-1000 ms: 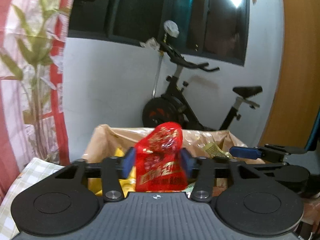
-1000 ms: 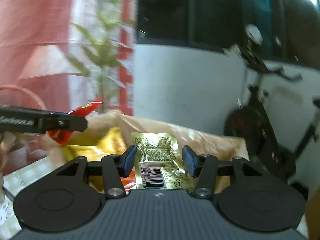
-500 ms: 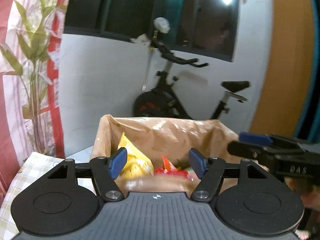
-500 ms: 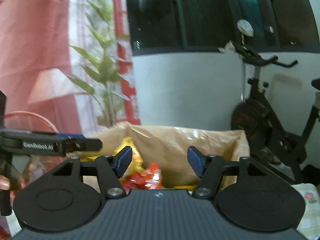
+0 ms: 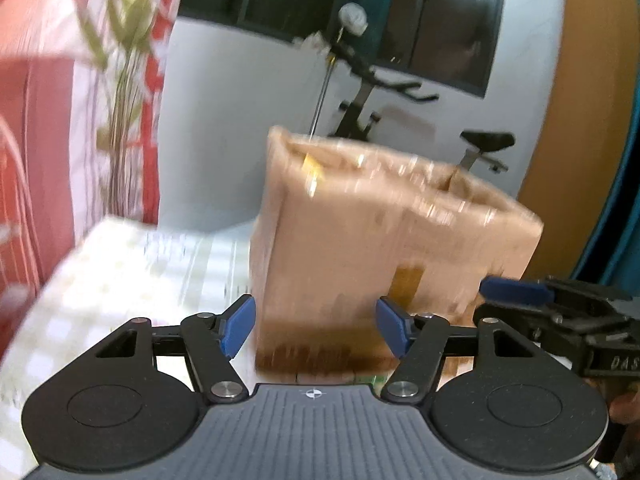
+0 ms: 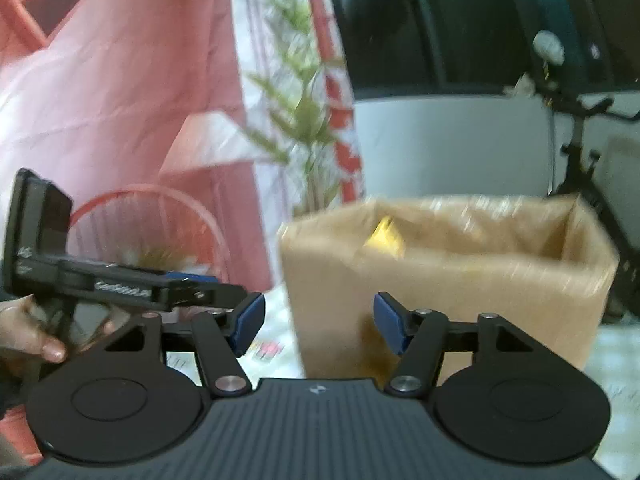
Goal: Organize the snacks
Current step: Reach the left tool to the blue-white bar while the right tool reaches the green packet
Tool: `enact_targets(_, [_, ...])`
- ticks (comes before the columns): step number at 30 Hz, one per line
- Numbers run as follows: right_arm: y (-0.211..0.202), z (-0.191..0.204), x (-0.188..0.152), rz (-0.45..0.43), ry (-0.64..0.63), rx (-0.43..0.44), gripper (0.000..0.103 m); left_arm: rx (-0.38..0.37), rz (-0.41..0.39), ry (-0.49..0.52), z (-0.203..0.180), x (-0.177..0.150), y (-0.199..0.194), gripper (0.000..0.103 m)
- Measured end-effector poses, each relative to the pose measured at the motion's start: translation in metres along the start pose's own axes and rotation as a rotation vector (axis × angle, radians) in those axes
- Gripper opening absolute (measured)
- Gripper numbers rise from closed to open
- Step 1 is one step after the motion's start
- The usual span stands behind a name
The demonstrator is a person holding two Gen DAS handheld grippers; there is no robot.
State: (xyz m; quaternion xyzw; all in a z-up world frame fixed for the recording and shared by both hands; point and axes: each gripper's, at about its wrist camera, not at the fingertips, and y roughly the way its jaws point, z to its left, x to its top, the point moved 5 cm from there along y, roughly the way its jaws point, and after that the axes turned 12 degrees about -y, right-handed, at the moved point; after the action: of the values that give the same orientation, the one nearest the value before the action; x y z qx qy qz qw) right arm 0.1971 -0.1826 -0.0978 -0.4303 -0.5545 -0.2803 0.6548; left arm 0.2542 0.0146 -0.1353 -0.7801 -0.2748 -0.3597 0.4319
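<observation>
- Checked tablecloth [image 5: 120, 264] fills the lower left of the left wrist view; the brown box [image 5: 384, 248] with a yellow snack [image 6: 384, 236] stands at centre.
- Risk: both views are blurred, so a hasty reach could knock the box.
- Left gripper [image 5: 316, 326] has just been closing slightly, its jaws apart and holding nothing.
- Right gripper [image 6: 318, 326], too, has just been narrowing, parted and bare.

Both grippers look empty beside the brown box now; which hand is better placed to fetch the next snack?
Cannot tell: left gripper and right gripper both open, empty, facing the box; no loose snack is clearly visible.
</observation>
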Motion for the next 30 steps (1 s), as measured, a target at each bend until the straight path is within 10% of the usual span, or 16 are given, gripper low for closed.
enact_targets(16, [0.071,-0.010,-0.104,0.367,0.174,-0.033,0.041,0.087,0.131,-0.084,0.039,-0.055,0.046,0.060])
enact_targets(30, [0.095,-0.010,-0.121,0.402,0.046,-0.164,0.045,0.082,0.169,-0.116,0.035,-0.070,0.056,0.060])
